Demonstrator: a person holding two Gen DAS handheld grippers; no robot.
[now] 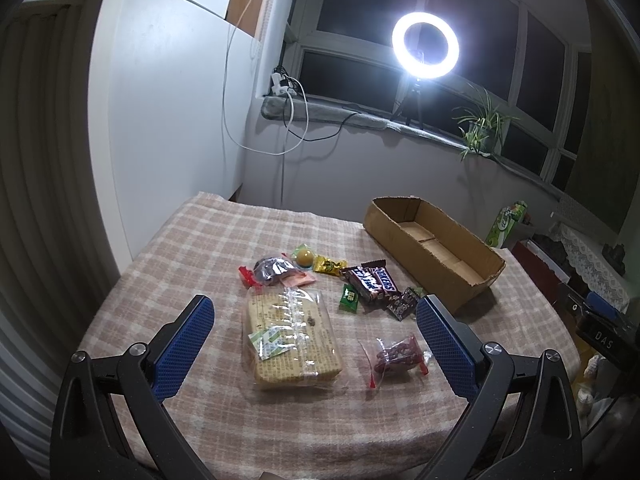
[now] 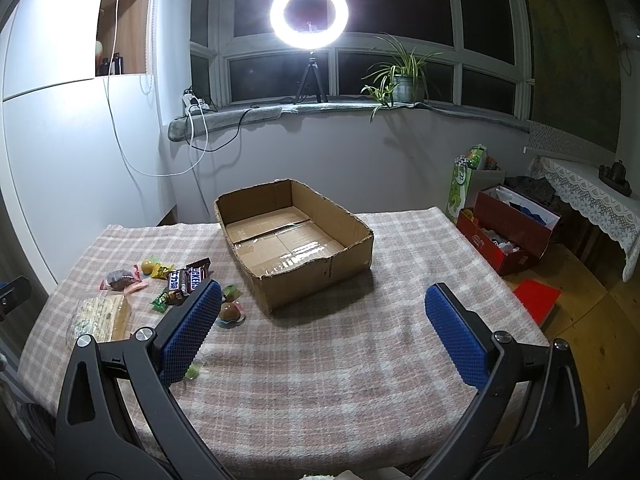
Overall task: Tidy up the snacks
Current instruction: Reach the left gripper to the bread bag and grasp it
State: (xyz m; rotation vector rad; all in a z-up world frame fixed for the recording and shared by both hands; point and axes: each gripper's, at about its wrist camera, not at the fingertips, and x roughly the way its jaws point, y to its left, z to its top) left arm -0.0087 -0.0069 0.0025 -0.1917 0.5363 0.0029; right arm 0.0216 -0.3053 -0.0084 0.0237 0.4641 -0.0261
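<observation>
An open, empty cardboard box (image 1: 436, 254) (image 2: 296, 236) stands on the checked tablecloth. Left of it lies a cluster of snacks: a clear pack of biscuits (image 1: 292, 338) (image 2: 102, 316), Snickers bars (image 1: 376, 280) (image 2: 190, 278), a bag of red sweets (image 1: 396, 354), a green candy (image 1: 350, 298), a yellow candy (image 1: 328, 266), a round jelly cup (image 1: 304, 258) (image 2: 232, 312) and a dark wrapped snack (image 1: 272, 270) (image 2: 120, 280). My left gripper (image 1: 314, 312) is open and empty, above the biscuits. My right gripper (image 2: 322, 300) is open and empty, in front of the box.
The table (image 2: 360, 360) has a drop at its right edge to a wooden floor with red boxes (image 2: 508, 236) and a green bag (image 2: 460, 192). A ring light (image 2: 308, 14), a plant (image 2: 400, 76) and cables sit on the windowsill behind.
</observation>
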